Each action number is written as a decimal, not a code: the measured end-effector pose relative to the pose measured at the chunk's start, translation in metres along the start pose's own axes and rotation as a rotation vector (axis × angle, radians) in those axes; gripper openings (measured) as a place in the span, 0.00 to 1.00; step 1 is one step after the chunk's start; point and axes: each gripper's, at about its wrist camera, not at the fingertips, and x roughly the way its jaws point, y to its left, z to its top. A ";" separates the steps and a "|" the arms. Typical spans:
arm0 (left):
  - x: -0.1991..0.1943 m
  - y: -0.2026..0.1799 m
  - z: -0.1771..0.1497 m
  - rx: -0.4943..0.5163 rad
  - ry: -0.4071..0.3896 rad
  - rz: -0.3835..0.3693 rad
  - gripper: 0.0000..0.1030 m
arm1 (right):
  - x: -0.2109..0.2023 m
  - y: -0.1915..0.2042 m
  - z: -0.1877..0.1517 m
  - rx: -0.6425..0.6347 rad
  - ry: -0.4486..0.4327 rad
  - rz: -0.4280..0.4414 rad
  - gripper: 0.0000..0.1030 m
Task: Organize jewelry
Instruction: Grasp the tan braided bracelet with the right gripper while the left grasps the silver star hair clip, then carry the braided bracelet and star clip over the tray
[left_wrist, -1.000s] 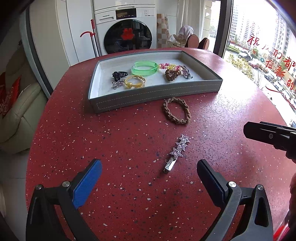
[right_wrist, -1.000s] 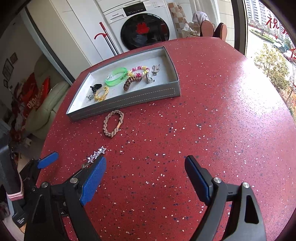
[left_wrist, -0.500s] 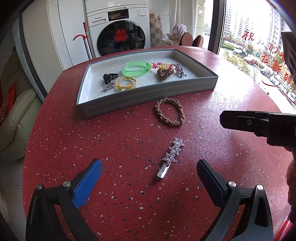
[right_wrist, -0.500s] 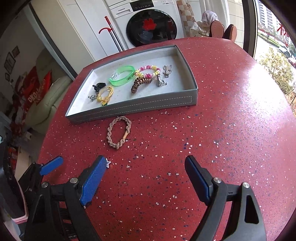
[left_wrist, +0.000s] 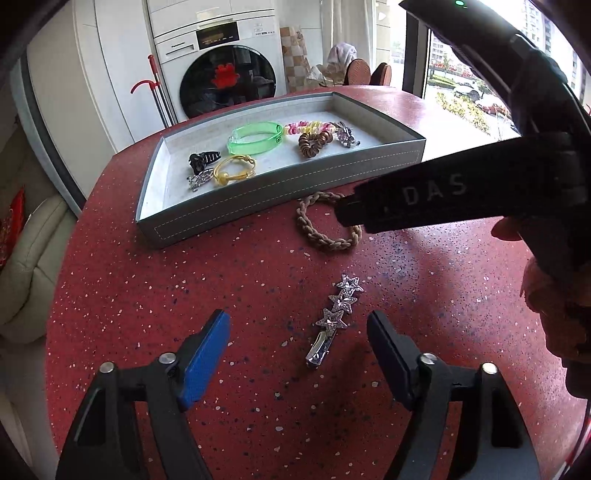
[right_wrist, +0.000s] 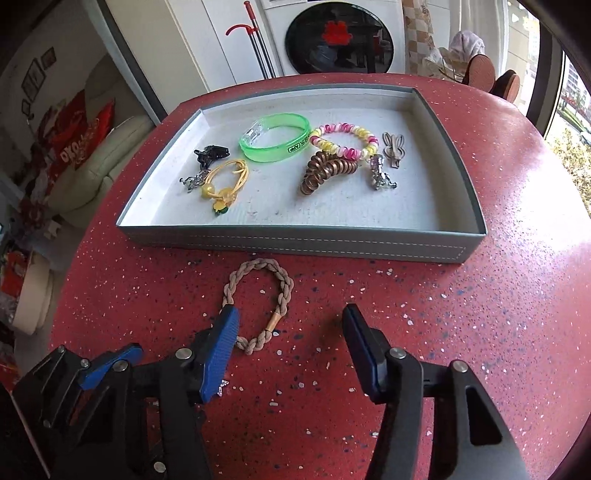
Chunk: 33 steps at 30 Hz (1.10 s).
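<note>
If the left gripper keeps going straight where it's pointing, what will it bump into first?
Probably the star hair clip. It lies on the red table between the closing fingers of the left gripper, nothing touching it yet. How far above it the fingers are is unclear.

A round red speckled table (right_wrist: 480, 314) fills the middle of the room. Behind it stands a white washing machine (left_wrist: 221, 66) with a dark round door and a red sticker (left_wrist: 223, 74) on the glass. A mop with a red hooked handle (left_wrist: 151, 86) leans just beside the machine, against white cabinet panels. A cream sofa (right_wrist: 99, 155) with red cushions (right_wrist: 74, 136) sits off to the left. To the right, a big window (left_wrist: 465, 85) shows trees and parked cars, and two brown chair backs (right_wrist: 495, 75) peek over the table's far edge.
</note>
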 end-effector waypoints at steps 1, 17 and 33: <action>0.002 -0.001 0.001 0.009 0.010 -0.003 0.77 | 0.002 0.003 0.000 -0.017 0.000 -0.007 0.57; -0.002 -0.017 -0.002 0.067 -0.016 -0.041 0.34 | 0.002 0.026 -0.008 -0.212 0.012 -0.117 0.06; -0.026 0.011 -0.005 -0.030 -0.054 -0.055 0.34 | -0.039 0.014 -0.012 -0.081 -0.067 -0.026 0.06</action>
